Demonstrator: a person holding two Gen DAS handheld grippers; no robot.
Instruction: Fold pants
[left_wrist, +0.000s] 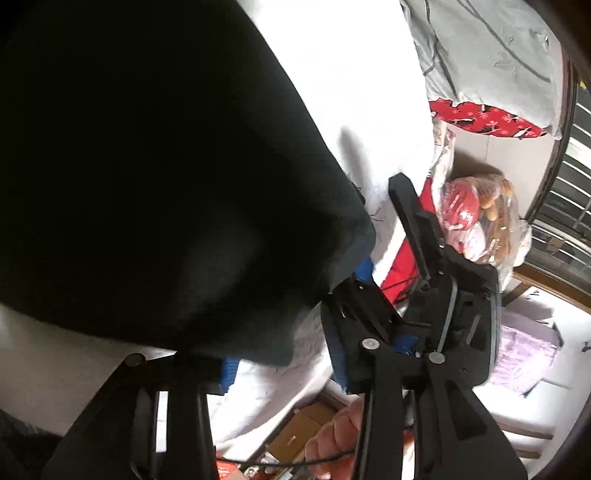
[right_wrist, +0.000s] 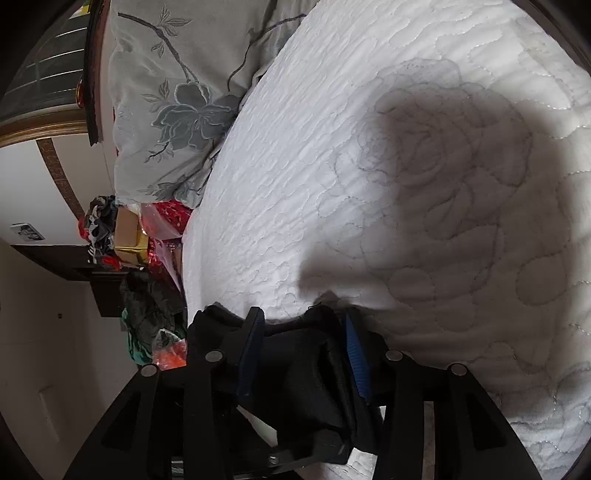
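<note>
pants (right_wrist: 314, 373): black, on white quilted bed (right_wrist: 406, 147), bunched between right tongs (right_wrist: 303, 354), spread, pads apart | left tongs (left_wrist: 291, 350): spread, cloth draped over view | floral pillow (right_wrist: 173, 92) beyond | right handle blocks left view

Black plastic gripper (right_wrist: 301, 345) frames, both alike (matte, angular cut-outs); blue ribbed pads (right_wrist: 356, 363); round silver pivot screws (right_wrist: 213, 356); thin black cable (left_wrist: 295, 463) beneath bare fingers (left_wrist: 332, 443).

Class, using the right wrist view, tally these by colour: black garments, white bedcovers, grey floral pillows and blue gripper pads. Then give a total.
Black fabric pants: 1
White quilted bedspread: 1
Grey floral cloth pillow: 1
Blue ribbed gripper pads: 2
Total: 5
</note>
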